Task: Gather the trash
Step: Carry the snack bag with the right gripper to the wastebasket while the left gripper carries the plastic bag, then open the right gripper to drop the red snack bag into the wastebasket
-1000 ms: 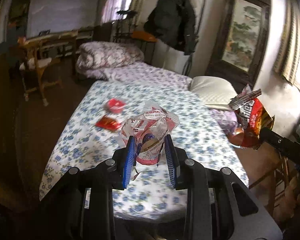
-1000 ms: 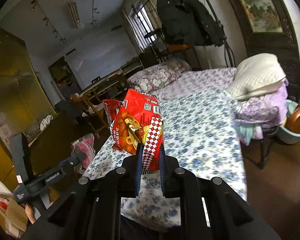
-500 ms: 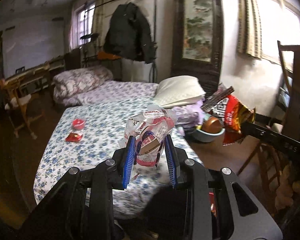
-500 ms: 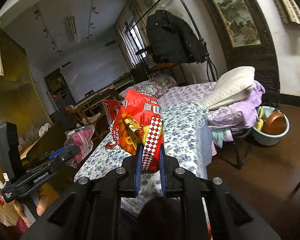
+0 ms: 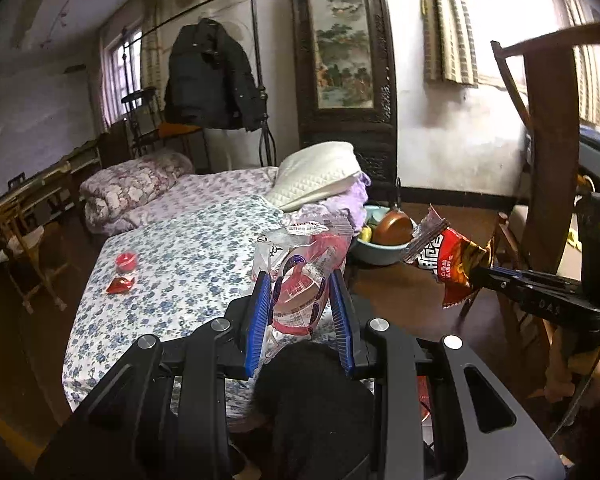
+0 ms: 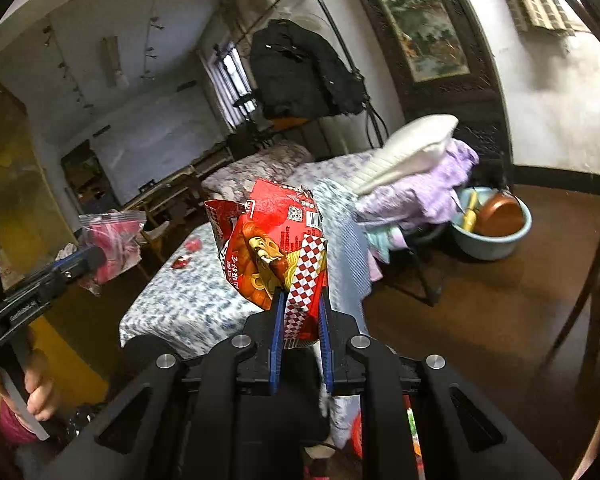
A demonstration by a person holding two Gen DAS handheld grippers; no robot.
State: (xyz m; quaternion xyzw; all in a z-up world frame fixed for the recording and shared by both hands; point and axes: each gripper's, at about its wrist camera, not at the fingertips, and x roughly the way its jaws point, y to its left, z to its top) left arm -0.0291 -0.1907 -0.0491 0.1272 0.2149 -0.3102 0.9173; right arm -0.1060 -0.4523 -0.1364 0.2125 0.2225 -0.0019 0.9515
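Holding in the left tool (image 5: 302, 304): a see-through plastic bag with pink and red print (image 5: 304, 276). The blue pads (image 5: 259, 312) press on both sides of the bag, so this tool is clenched on it. The bag stands up between the pads, above the near right part of the bed.
Right tool (image 6: 300, 320): clenched tight on a red crinkly snack bag with a lion picture and red-and-white checks (image 6: 278, 248). The bag sticks up and leans to the left.
Both tools together: in the left camera the right tool (image 5: 476, 274) is on the right, over the brown floor (image 5: 400, 292). In the right camera the left tool (image 6: 94, 258) is on the left with its bag (image 6: 112, 240).
Bed: a bed with a white sheet with little blue flowers (image 5: 188, 264) takes up the middle.
Trash on the bed: a small round red cup (image 5: 126, 260) and a flat red wrapper (image 5: 120, 285) lie near each other on the left part of the sheet, apart from both tools.
Far end of the bed: a white quilted pillow (image 5: 318, 172) on purple cloth.
Right of the bed: a light blue bowl-shaped tub (image 5: 374, 254) on the floor with a brown round pot (image 5: 392, 230) in it.
Person: a hand (image 6: 40, 392) grips the left tool's handle.
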